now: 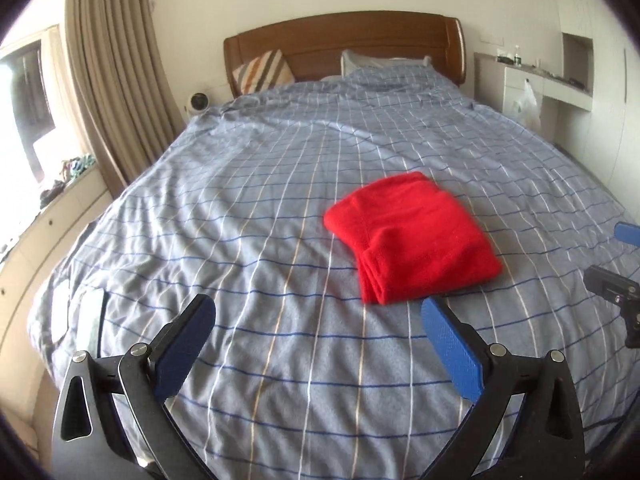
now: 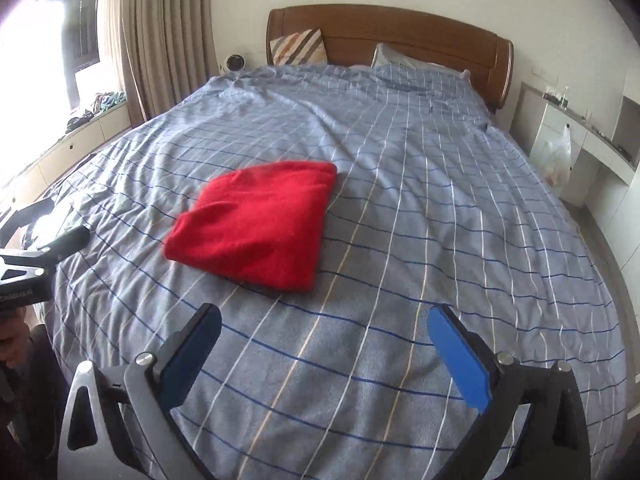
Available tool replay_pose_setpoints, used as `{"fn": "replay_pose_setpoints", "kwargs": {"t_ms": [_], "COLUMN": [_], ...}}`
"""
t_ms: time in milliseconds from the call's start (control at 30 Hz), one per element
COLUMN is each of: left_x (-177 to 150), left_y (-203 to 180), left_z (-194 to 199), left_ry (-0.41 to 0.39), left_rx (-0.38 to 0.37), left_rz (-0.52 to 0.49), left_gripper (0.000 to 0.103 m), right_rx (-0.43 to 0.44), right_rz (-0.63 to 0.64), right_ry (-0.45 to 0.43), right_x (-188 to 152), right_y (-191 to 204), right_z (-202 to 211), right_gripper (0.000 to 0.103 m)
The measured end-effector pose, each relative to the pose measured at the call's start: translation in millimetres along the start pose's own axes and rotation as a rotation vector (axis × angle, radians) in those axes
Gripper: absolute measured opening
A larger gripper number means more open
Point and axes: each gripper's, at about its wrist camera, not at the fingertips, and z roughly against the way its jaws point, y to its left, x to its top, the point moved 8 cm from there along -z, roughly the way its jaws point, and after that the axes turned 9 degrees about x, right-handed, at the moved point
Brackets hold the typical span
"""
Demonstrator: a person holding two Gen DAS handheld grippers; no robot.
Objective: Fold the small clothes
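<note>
Above the foot edge of the bed (image 1: pixel 280 200), your left gripper (image 1: pixel 318 320) hangs with its jaws spread wide and nothing between them; your right gripper (image 2: pixel 324 328) does likewise. Beyond the fingertips, apart from both, the red garment (image 1: pixel 412 236) lies as a compact, layered square near the middle of the checked duvet, closer to the foot than to the headboard (image 1: pixel 344 48). Judging by that shape, the folding looks finished (or nearly so). Your next move, if any, calls for a light squaring of loose edges, or simply fetching another piece.
</note>
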Motion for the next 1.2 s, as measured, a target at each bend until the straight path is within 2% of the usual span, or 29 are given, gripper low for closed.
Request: {"fn": "replay_pose_setpoints", "kwargs": {"t_ms": [167, 367, 500, 733, 967, 1100, 1200], "left_x": [-11.1, -29.1, -33.6, -39.4, -42.3, -40.6, -38.2], "left_y": [-2.0, -5.7, -7.9, -4.8, -3.0, -2.7, -0.7], "left_z": [29.9, 50.1, 52.5, 57.4, 62.2, 68.2, 73.3], "left_ry": [0.047, 0.088, 0.130, 0.137, 0.145, 0.153, 0.139], "left_rx": [-0.018, -0.012, -0.025, -0.008, -0.024, -0.064, -0.052], "left_rz": [0.014, 0.025, 0.020, 0.016, 0.010, 0.026, 0.016], "left_gripper": [0.103, 0.103, 0.103, 0.103, 0.103, 0.103, 0.103], "right_rx": [-0.003, -0.029, -0.016, 0.010, 0.020, 0.029, 0.041], "right_rz": [0.034, -0.016, -0.046, -0.039, -0.018, -0.007, -0.001], "right_ry": [-0.039, -0.004, 0.026, 0.055, 0.047, 0.052, 0.068], "right_x": [-7.5, -25.6, -32.5, -40.9, -39.2, -36.5, -34.9], "right_y": [28.9, 38.7, 41.4, 61.8, 73.6, 78.8, 83.1], "right_z": [42.7, 62.1, 64.6, 73.6, 82.5, 84.7, 86.4], "right_gripper": [0.103, 0.103, 0.103, 0.103, 0.103, 0.103, 0.103]}}
